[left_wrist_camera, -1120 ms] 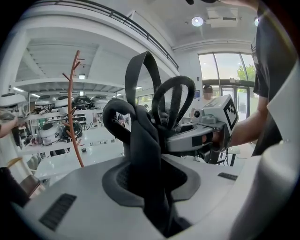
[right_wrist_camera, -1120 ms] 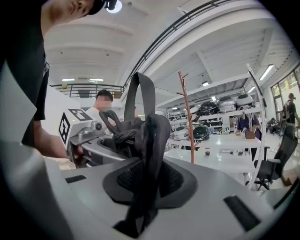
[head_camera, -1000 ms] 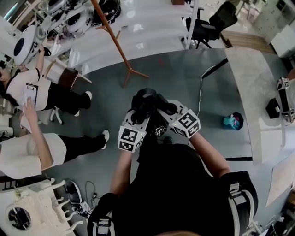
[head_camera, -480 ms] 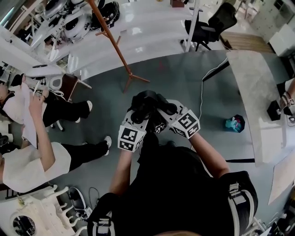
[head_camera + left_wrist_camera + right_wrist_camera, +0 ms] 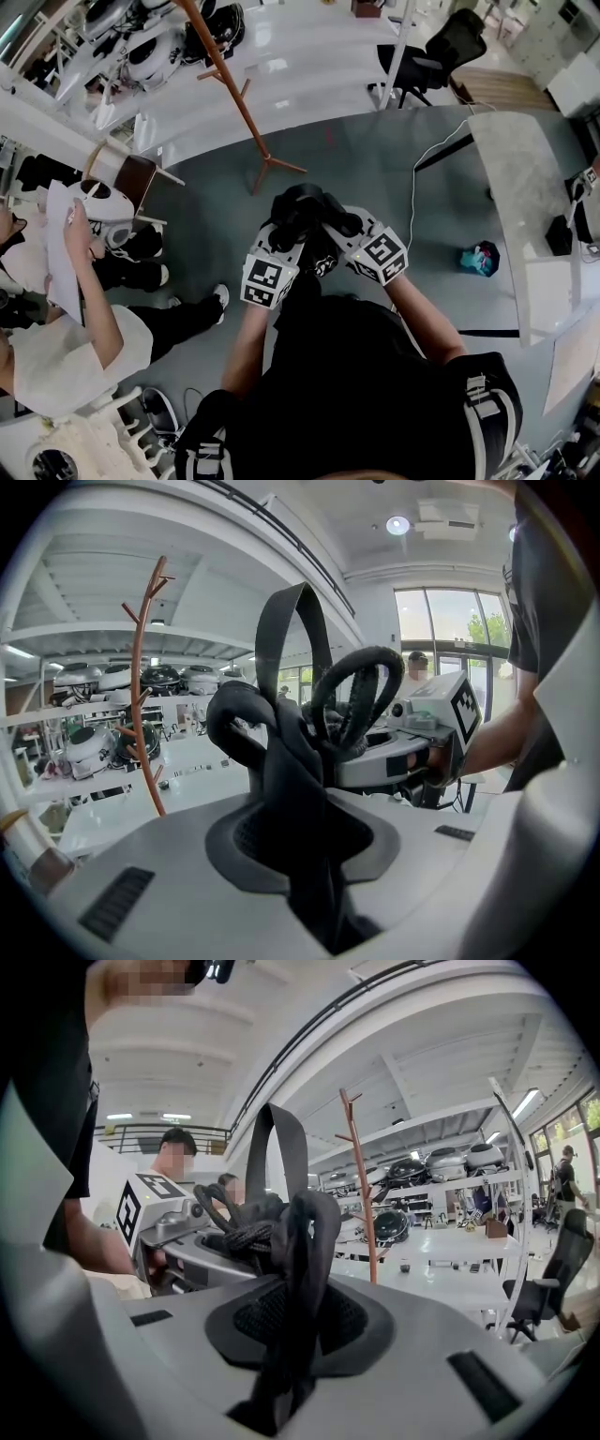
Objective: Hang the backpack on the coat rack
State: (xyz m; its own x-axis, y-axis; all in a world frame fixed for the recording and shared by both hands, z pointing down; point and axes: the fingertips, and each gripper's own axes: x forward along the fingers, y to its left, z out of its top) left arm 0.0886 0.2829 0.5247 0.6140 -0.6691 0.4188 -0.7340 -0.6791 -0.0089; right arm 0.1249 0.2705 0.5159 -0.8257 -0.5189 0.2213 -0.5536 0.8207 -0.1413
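At the far left a bystander in a white top (image 5: 56, 347) holds a sheet of paper, well clear of the work. Further in, the reddish-brown wooden coat rack (image 5: 232, 94) stands on the grey floor, ahead of the carrier and to the left. In the left gripper view its upper pegs (image 5: 155, 578) look bare.

Next comes the left gripper (image 5: 284, 234), its jaws clenched on a bunched black strap (image 5: 295, 789) that runs down through the slot between the pads. Just beside it is the black fabric backpack (image 5: 305, 202), whose top sits between the two grippers in front of the person's chest. Its flat webbing hanging loop (image 5: 291, 639) stands upright and free above the grips. The bag's body below cannot be told apart from the person's black clothes in the head view.

The right gripper (image 5: 342, 230) is likewise clamped on a black strap (image 5: 300, 1269), close against the left one.

Further right a white cable (image 5: 417, 187) and a small teal object (image 5: 478, 258) lie on the floor near a pale stone-topped table (image 5: 525, 187).

By my reading the pickup is done and the bag is being carried. The rack is not yet within reach, so closing in and slipping the loop over a peg is left.
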